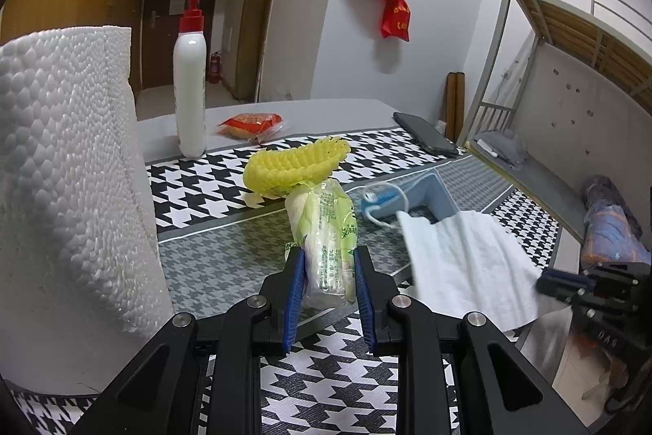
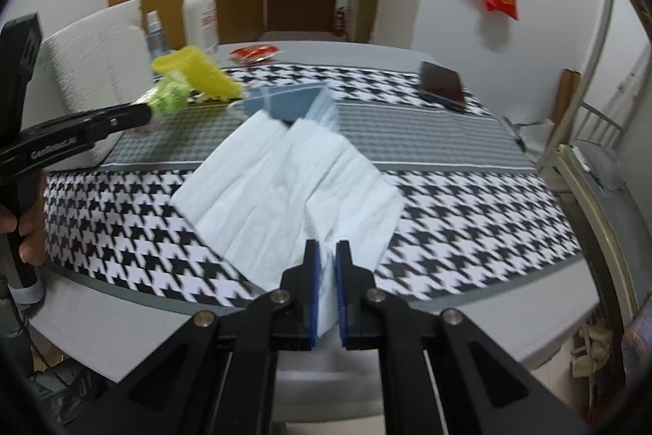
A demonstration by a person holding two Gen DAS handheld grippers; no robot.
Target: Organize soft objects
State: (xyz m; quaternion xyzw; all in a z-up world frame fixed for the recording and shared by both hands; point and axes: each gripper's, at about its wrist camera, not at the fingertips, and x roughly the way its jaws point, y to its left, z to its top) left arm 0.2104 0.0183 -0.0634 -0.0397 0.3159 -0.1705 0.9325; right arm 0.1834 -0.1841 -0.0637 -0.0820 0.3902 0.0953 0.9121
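Blue-padded fingers of the left tool (image 1: 329, 274) pinched a clear green-printed packet (image 1: 326, 235) by its near end, the packet stretching away toward 12 o'clock above the grey houndstooth band of the tabletop (image 1: 228, 255). Just beyond the packet's far end lay a yellow foam net (image 1: 295, 166), and at 2 o'clock from the packet sat a blue face mask (image 1: 411, 192) with its white loop showing. A white cloth (image 1: 464, 263) spread at 3 o'clock, partly over the mask. At 9 o'clock a paper towel roll (image 1: 69, 190) stood upright, and a white pump bottle (image 1: 189, 76) with a red top stood at 11 o'clock, a red snack packet (image 1: 250, 124) beside it. A dark phone (image 1: 426, 134) lay at 1 o'clock.

From the right wrist view, the right tool (image 2: 327, 259) was pressed onto the near corner of the white cloth (image 2: 285, 174), which ran toward 12 o'clock across the houndstooth tabletop (image 2: 468, 206) to the mask (image 2: 293, 102). The left tool (image 2: 150, 115) entered from 9 o'clock, gripping the packet (image 2: 171, 96).
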